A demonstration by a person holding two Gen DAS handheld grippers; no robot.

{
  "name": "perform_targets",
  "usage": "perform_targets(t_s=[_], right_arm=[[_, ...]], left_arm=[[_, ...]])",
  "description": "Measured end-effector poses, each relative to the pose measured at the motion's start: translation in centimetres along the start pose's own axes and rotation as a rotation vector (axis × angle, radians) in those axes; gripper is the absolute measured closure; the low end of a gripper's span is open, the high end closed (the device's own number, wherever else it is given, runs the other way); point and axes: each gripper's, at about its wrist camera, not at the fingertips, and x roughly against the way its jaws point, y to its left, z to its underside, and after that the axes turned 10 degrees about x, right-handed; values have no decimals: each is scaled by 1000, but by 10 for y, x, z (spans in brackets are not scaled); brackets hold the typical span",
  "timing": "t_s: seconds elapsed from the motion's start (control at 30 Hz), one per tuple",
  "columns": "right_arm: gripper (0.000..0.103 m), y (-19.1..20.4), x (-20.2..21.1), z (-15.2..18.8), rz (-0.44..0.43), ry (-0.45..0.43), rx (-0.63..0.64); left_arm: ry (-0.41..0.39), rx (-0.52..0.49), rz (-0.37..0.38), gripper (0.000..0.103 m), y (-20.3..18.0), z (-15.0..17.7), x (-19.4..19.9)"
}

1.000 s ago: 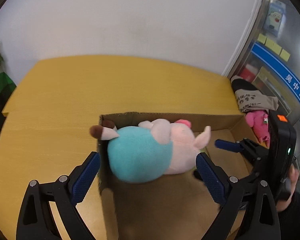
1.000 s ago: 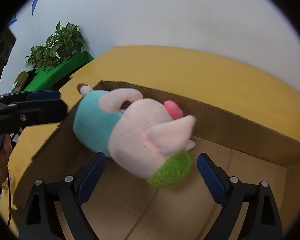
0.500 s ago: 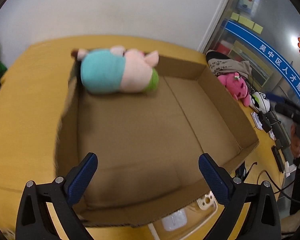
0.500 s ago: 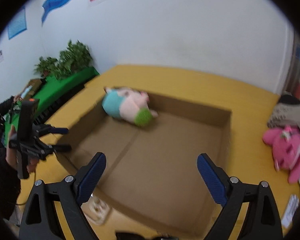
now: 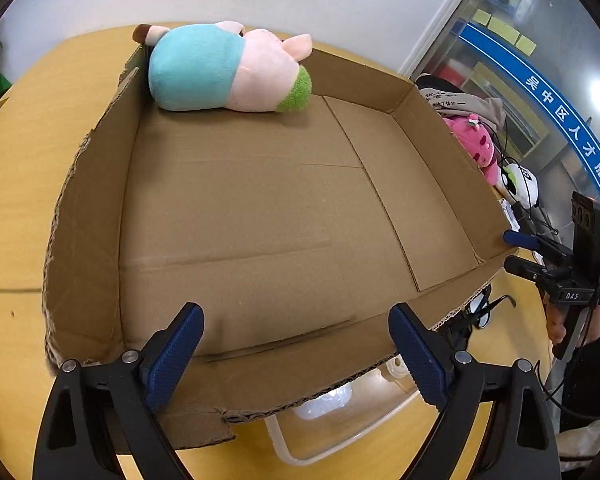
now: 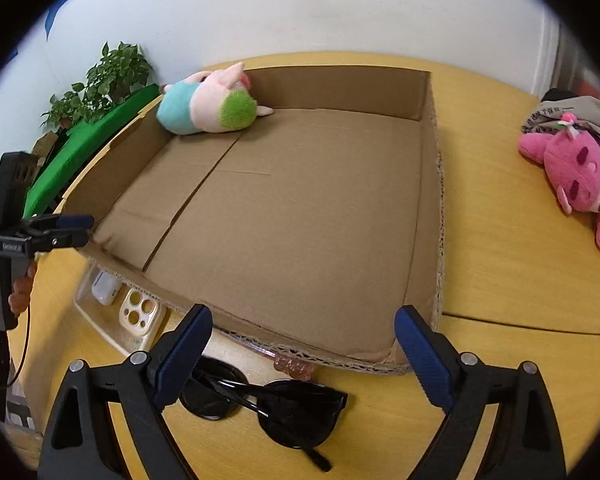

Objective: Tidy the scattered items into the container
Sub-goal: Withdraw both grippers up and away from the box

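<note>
- Teal-and-pink plush pig (image 5: 228, 68) lies in the shallow brown cardboard box (image 5: 440, 120).
- Black sunglasses (image 6: 268, 400) and pink plush toy (image 6: 576, 172) remain on the yellow table (image 6: 500, 240).
- Left tool (image 5: 296, 344), right tool (image 6: 304, 344): both wide, empty; the left's jaws have just closed slightly.

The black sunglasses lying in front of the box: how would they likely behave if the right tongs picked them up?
The sunglasses look thin and light, so lifting should take little force. Their arms appear folded and crossed, so a grip on one arm might let the frame swing or unfold. The glossy lenses look slippery and scratch-prone; gripping across the frame seems safer.
</note>
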Motion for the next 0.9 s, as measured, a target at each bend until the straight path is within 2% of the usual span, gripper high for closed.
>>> perform_targets(t_s=[0.1, 0.2, 0.3, 0.37, 0.5, 0.63, 0.9], right_arm=[[10, -7, 4, 1, 1, 6, -13], [10, -13, 8, 0, 14, 5, -29], [10, -6, 18, -4, 61, -27, -40], [10, 4, 33, -9, 65, -90, -34], [10, 26, 59, -20, 119, -206, -29], [10, 47, 76, -25, 192, -283, -5], [10, 62, 81, -25, 222, -289, -25]], left_arm=[[-2, -7, 0, 8, -10, 7, 2], [-40, -11, -3, 7, -17, 10, 11], [-144, 0, -7, 6, -29, 11, 36], [-226, -7, 0, 1, -41, 13, 56], [-349, -45, -3, 0, -65, 17, 86], [-393, -85, 5, 0, -86, 22, 98], [-423, -140, -8, 0, -108, 36, 97]])
